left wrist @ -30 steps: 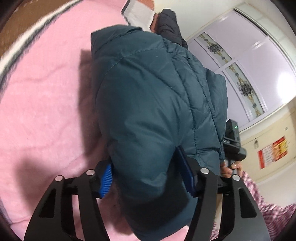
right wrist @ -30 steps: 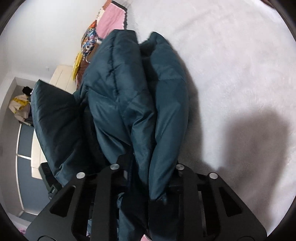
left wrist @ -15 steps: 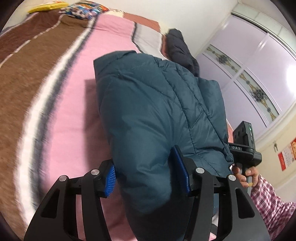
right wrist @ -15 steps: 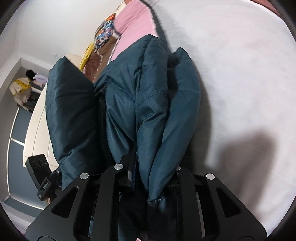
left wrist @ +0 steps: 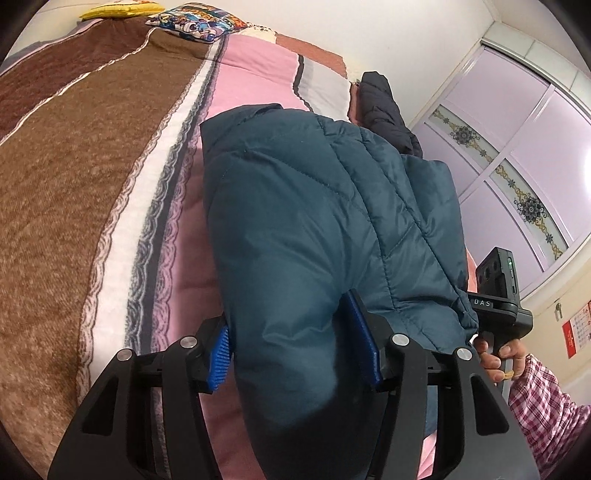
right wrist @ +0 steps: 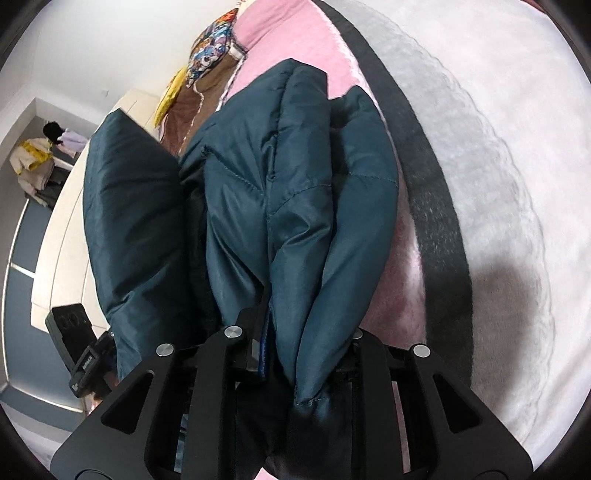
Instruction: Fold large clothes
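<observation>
A dark teal quilted puffer jacket [left wrist: 314, 229] hangs bunched over a striped bed blanket [left wrist: 92, 166]. My left gripper [left wrist: 295, 343] is shut on a thick fold of it, blue pads pressed into both sides. My right gripper [right wrist: 299, 343] is shut on another bunched fold of the same jacket [right wrist: 295, 177], which hides its fingertips. The right gripper's body and the hand holding it show in the left wrist view [left wrist: 498, 295]. The left gripper's body shows in the right wrist view [right wrist: 81, 350].
The bed has brown, white, pink and grey stripes [right wrist: 480, 184]. A patterned pillow [left wrist: 195, 22] and a yellow one [left wrist: 118, 9] lie at the head. A black jacket [left wrist: 384, 107] lies at the far edge. A lilac wardrobe [left wrist: 517, 147] stands behind.
Both grippers have lifted and tilted with the jacket still held. More of the bed's brown stripes and the pillows have come into view. The grips have not changed.
</observation>
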